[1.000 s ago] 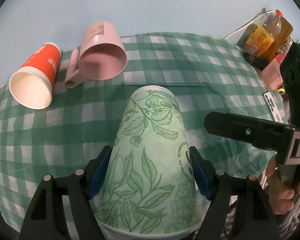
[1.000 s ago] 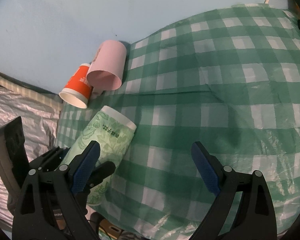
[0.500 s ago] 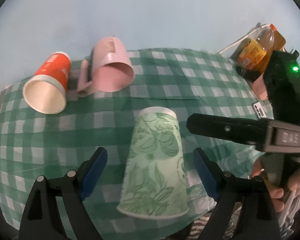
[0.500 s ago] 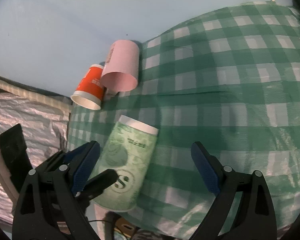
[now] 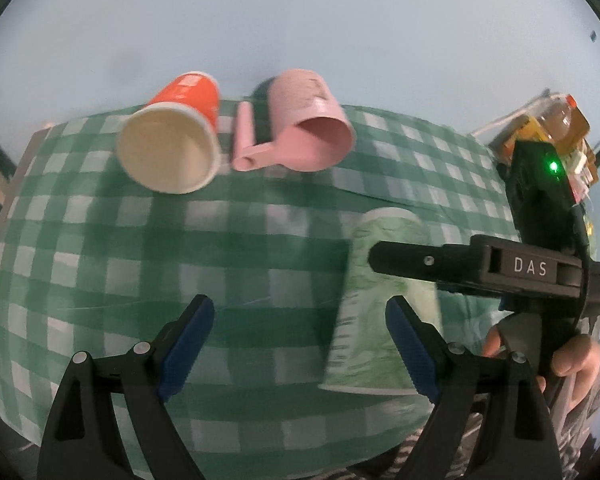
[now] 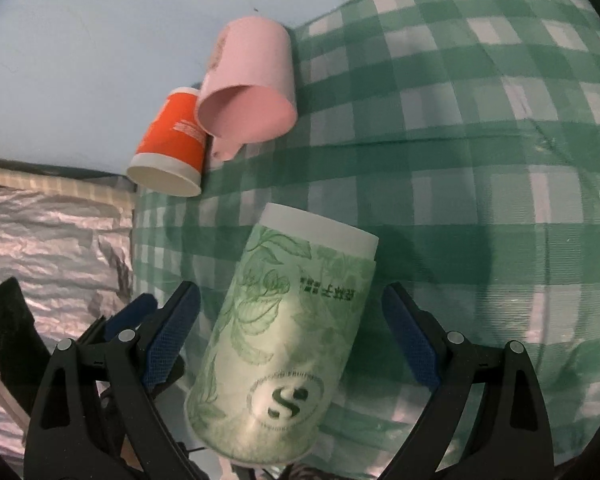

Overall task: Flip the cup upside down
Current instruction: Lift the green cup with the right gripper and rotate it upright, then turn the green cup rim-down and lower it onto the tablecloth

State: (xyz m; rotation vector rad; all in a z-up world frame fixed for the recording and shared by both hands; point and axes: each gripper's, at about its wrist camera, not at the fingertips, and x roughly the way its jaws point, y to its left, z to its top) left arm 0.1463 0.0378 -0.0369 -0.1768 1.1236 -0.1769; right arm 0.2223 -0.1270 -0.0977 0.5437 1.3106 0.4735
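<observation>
A green leaf-print paper cup (image 5: 376, 320) stands upside down, rim on the checked cloth near the table's front edge; it also shows in the right wrist view (image 6: 284, 344). My left gripper (image 5: 296, 336) is open and empty, to the left of the cup. My right gripper (image 6: 292, 332) is open, with its jaws on either side of the cup and apart from it. The right gripper's finger (image 5: 440, 268) crosses in front of the cup in the left wrist view.
An orange paper cup (image 5: 172, 144) and a pink mug (image 5: 304, 136) lie on their sides at the back of the green checked tablecloth (image 5: 220, 256). A bottle (image 5: 556, 124) and small items stand at the far right. Silver foil (image 6: 48, 248) lies off the table's left edge.
My left gripper let go of the green cup, opened, and drew back to the left. My right gripper moved in until its open jaws sit around the cup.
</observation>
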